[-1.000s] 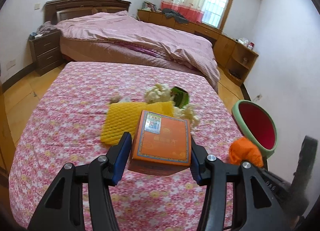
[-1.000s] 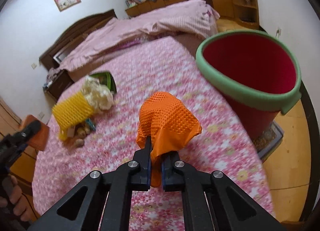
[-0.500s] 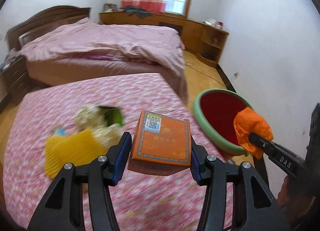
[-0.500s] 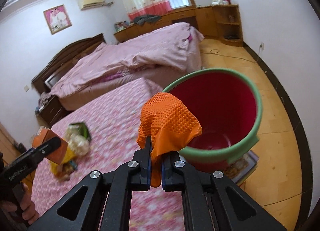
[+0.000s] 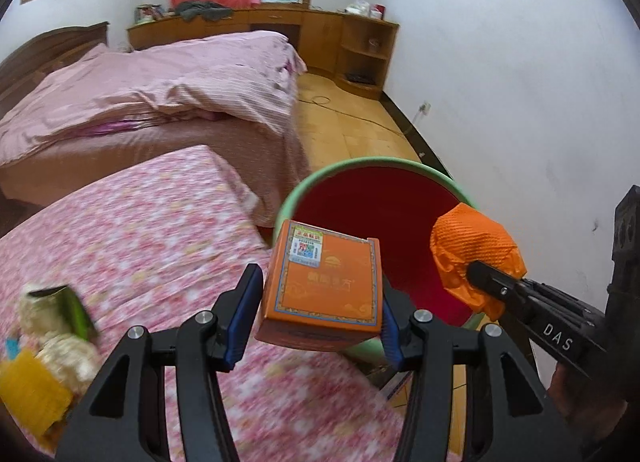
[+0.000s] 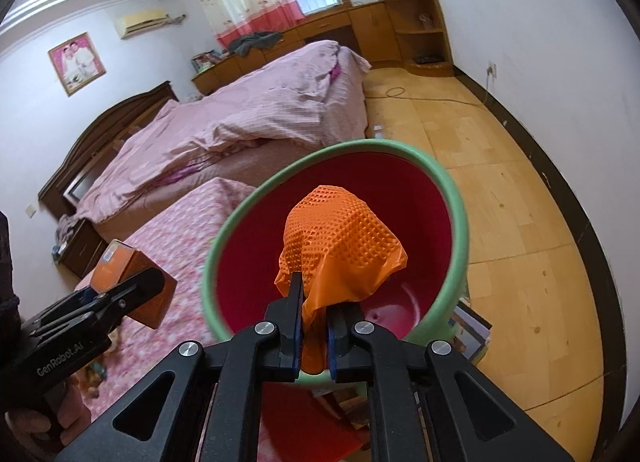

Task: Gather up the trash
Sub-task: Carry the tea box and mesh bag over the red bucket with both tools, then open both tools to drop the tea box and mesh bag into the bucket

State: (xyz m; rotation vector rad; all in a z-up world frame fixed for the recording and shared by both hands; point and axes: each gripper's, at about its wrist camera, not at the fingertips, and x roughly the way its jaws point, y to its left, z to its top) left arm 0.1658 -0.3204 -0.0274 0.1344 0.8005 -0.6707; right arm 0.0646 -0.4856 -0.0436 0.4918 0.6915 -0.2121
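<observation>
Trash rides in both my tongs: my right gripper [image 6: 313, 336] is clamped on a crumpled orange mesh wrapper [image 6: 340, 250] poised over the mouth of the red plastic bucket with a green rim [image 6: 456, 197]. My left gripper [image 5: 316, 316] squeezes a flat orange cardboard box [image 5: 324, 286] by its sides, nearer the flowered pink bedspread [image 5: 140, 229], short of the rim, so I judge the right drops first.

Floral bed cover [image 5: 152, 229] is smeared by motion blur in the left wrist view; the litter pile [image 5: 48, 346] at lower left is blurred and cut off by the edge. Near rim of the bin [image 5: 360, 163] is hidden behind the orange box [image 5: 324, 294]. Bin floor is partly hidden by the orange mesh [image 6: 340, 238] in the right wrist view.
</observation>
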